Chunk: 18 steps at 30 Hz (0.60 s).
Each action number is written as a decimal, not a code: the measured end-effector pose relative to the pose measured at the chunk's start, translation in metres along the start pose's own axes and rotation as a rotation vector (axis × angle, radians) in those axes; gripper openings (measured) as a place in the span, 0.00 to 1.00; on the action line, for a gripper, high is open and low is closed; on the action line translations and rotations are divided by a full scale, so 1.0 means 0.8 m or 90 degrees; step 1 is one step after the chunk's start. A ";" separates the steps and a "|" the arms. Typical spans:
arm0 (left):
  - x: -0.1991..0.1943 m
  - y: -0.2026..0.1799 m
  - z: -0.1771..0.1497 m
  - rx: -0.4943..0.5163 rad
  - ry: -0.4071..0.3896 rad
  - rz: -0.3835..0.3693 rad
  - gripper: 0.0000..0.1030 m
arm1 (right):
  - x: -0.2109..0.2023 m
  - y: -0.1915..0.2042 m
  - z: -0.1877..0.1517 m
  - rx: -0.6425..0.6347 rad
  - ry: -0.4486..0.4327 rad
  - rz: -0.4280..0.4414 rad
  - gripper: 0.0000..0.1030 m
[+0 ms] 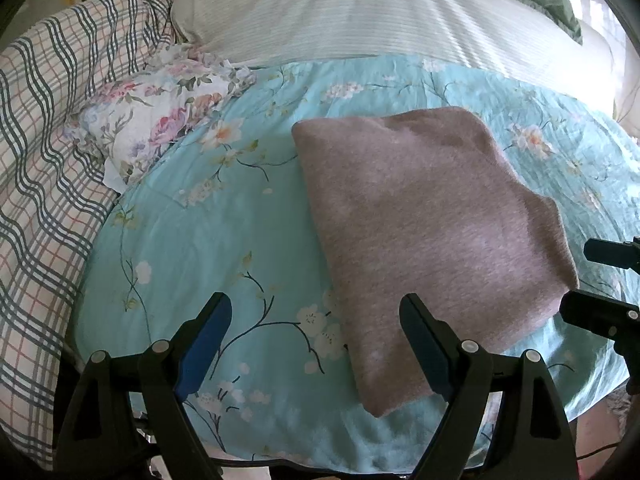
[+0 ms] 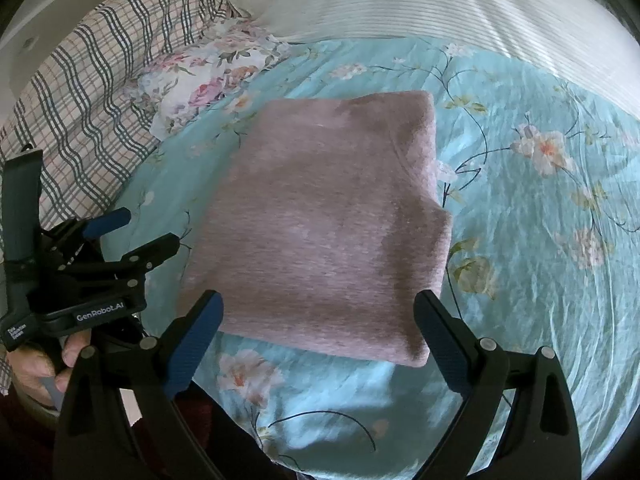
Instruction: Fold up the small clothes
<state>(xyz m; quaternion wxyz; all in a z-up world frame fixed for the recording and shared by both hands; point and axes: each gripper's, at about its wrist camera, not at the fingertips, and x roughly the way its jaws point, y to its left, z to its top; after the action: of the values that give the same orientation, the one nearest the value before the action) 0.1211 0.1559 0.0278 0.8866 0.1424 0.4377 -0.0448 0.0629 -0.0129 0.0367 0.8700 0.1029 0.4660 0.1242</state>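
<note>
1. Lying folded on the turquoise floral sheet, the mauve garment forms a thick rectangle in front of both claws.
2. Left gripper: jaws spread wide, holding nothing; its right finger overlaps the garment's near edge in its own view.
3. Right gripper: jaws apart, empty, framing the garment's near edge.
4. Beyond the garment, at the far left, sit a floral cloth and a plaid quilt; a white striped pillow lies behind.
</note>
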 end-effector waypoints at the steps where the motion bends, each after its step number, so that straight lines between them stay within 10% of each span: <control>1: -0.001 0.000 0.000 0.000 -0.002 -0.001 0.84 | 0.000 0.001 0.000 -0.001 0.001 0.000 0.93; 18: -0.008 0.000 -0.001 -0.001 -0.007 -0.004 0.84 | 0.002 0.000 -0.001 -0.003 0.007 0.000 0.94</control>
<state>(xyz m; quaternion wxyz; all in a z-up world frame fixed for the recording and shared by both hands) 0.1166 0.1554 0.0324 0.8891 0.1401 0.4332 -0.0482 0.0627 -0.0120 0.0350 0.8678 0.1002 0.4702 0.1261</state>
